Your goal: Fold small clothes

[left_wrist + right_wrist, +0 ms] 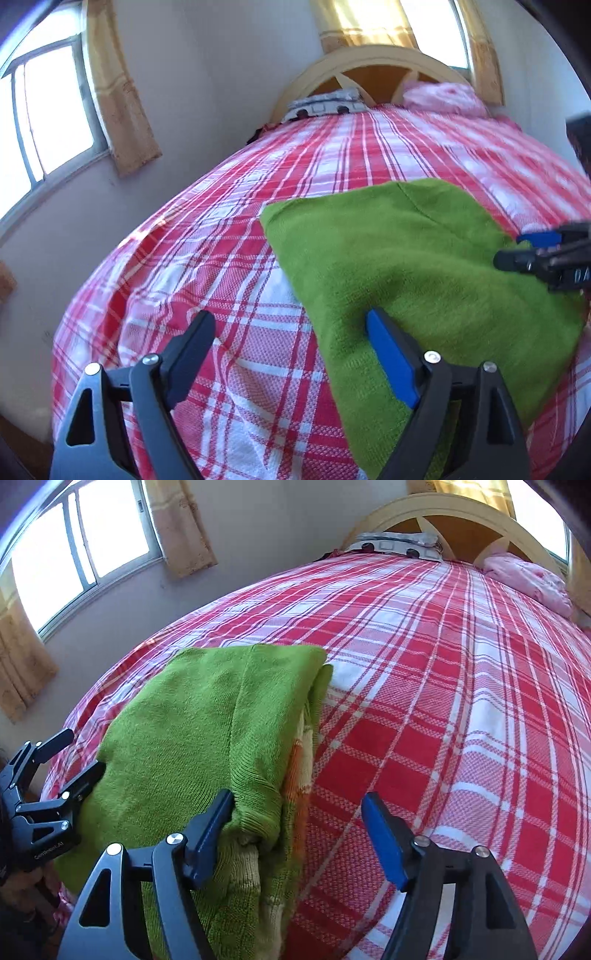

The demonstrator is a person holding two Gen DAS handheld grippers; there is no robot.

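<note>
Fingers (pixel 207 830) apart; green sweater (pixel 192 738) lengthwise (toward headboard (pixel 461 509)).

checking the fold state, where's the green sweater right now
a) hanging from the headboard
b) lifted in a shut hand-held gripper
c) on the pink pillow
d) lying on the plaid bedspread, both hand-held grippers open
d: the sweater lies on the bedspread, and both the left hand-held gripper and the right hand-held gripper are open.

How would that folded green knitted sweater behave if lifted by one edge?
The green knitted sweater would likely flop and unfold: its layers lie loose at the edge. The soft knit probably drags on the red checked bedspread rather than sliding.
</note>
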